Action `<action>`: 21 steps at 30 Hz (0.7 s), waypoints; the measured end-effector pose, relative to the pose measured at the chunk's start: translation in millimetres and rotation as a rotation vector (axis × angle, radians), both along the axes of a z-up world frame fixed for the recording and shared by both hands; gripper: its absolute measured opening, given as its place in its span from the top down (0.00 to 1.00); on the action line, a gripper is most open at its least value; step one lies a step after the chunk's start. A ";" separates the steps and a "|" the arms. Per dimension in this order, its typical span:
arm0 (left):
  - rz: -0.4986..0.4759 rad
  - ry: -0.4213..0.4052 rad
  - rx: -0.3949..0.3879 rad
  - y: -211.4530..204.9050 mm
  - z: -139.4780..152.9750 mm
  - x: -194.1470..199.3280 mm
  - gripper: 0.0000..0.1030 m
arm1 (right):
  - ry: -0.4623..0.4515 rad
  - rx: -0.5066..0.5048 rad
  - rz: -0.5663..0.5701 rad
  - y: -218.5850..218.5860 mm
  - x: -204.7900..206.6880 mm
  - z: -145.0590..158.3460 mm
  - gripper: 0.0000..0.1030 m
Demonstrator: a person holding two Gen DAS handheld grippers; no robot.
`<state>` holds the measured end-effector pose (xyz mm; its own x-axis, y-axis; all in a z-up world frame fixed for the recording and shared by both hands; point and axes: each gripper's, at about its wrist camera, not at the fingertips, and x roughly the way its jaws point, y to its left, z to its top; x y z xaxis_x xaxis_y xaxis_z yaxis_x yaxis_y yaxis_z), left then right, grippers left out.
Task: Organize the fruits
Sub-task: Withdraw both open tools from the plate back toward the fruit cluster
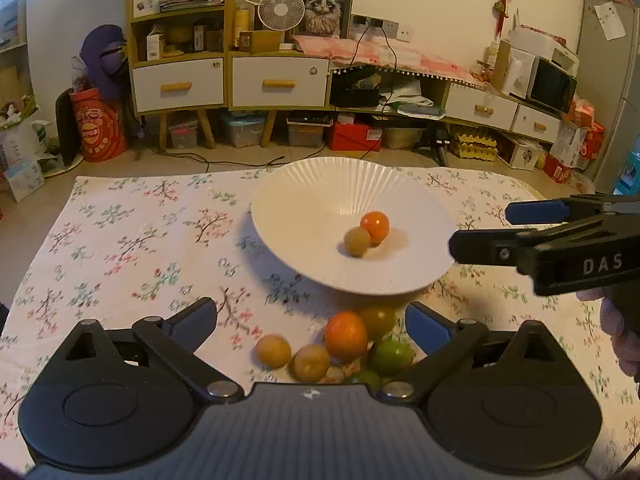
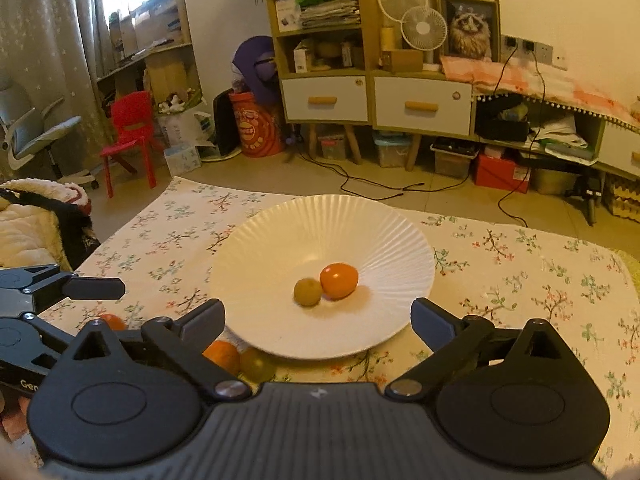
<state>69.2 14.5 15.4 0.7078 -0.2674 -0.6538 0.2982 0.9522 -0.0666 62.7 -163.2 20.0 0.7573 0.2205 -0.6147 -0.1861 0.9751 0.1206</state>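
You have two fruits in the white bowl (image 1: 280,216) so far: a small orange (image 1: 375,226) and a brown round fruit (image 1: 357,241), touching each other near the bowl's middle. The rest sits on the flowered tablecloth (image 1: 132,240) just in front of the bowl's near rim: a bigger orange (image 1: 345,336), two brown fruits (image 1: 273,351) (image 1: 309,363), a yellowish fruit (image 1: 379,318) behind the orange, and at least one green fruit (image 1: 390,357), with another green one partly hidden below it. So by my reading you are under halfway, with five or six pieces left to move. Your left gripper (image 1: 311,320) hangs over that cluster with its fingers spread wide and nothing between them. Your right gripper (image 2: 318,322) faces the bowl, fingers also wide apart and empty. The fruits are close to round, so they point nowhere in particular; the orange in the bowl looks slightly oval in the right wrist view, its long axis lying roughly left to right. Any approach angle should suit them.
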 end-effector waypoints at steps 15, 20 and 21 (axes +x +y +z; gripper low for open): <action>0.052 -0.010 -0.019 33.4 -12.9 -33.3 0.04 | 0.061 0.054 -0.021 2.3 -32.7 -20.2 0.03; 0.051 -0.006 -0.017 42.9 -18.8 -43.9 0.04 | 0.081 0.032 0.013 7.2 -46.9 -31.2 0.02; 0.050 -0.011 -0.011 44.8 -19.1 -46.0 0.04 | 0.086 0.024 0.025 9.4 -48.9 -32.7 0.03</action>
